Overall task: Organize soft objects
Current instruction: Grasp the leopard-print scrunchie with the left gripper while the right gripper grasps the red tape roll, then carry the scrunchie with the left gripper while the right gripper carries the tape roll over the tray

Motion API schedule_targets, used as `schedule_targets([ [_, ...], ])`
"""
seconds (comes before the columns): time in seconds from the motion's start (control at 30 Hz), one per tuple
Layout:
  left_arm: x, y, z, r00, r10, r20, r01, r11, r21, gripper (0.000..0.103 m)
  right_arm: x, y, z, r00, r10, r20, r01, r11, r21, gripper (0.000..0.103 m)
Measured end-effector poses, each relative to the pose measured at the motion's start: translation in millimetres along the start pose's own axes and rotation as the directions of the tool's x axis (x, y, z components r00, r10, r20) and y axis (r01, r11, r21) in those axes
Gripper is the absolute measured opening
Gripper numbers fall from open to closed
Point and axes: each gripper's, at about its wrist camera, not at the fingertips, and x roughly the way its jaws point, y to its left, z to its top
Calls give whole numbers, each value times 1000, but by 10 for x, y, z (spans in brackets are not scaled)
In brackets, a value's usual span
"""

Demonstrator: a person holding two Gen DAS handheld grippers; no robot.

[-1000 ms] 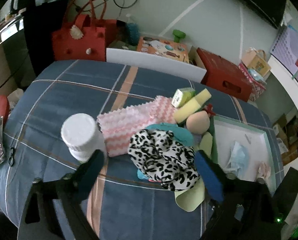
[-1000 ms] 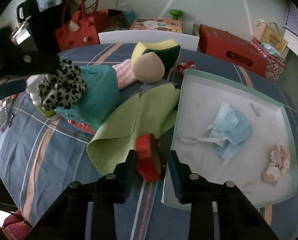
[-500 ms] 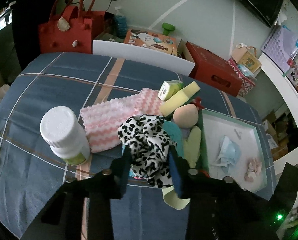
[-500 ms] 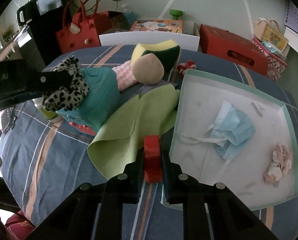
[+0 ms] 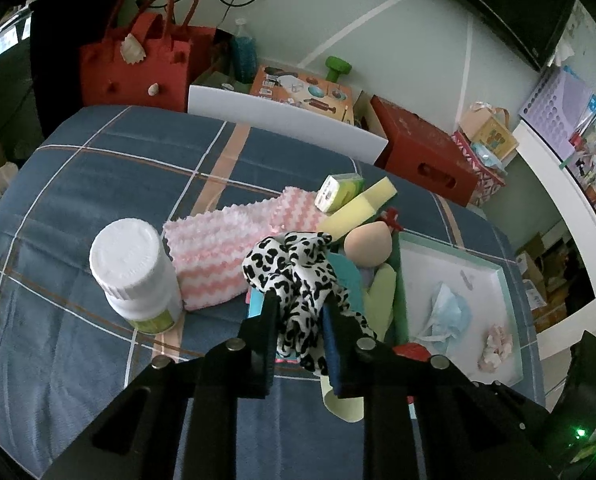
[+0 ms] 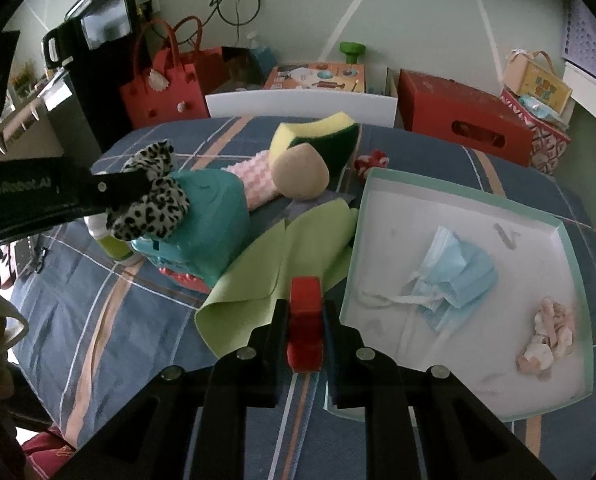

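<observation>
both tools were clenched: left tool had just closed on the leopard scrunchie, right tool on a red block, probably soft, beside the tray. lift slowly, clearing the tray's rim.

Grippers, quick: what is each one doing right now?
Left gripper: just closed on the leopard-print scrunchie.
Right gripper: shut on the red block.

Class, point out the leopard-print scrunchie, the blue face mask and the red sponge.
leopard-print scrunchie (image 5: 294, 268), left wrist view, its upper folds.
blue face mask (image 6: 457, 272), right wrist view, its pleated middle.
red sponge (image 6: 305, 320), right wrist view, its top face.
</observation>
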Motion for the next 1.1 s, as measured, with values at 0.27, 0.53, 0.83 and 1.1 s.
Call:
schedule_targets([
  [0.27,-99,-19,28,1000,-15,26,15,1000,-4,20,-131,-33,56,999,13,47,-14,1000,21,17],
  [0.53,-213,-186,129,996,-47,69,46,999,26,20,-380,-138,224,993,-9,114,2,998,64,17],
  [0.83,-177,-510,225,996,-73,53,68,994,90,20,-536,-512,563,985,-92,148,67,984,165,17],
  [1.1,-108,-965,404,998,-41,39,32,979,202,20,-516,-949,753,973,-169,160,126,960,250,17],
])
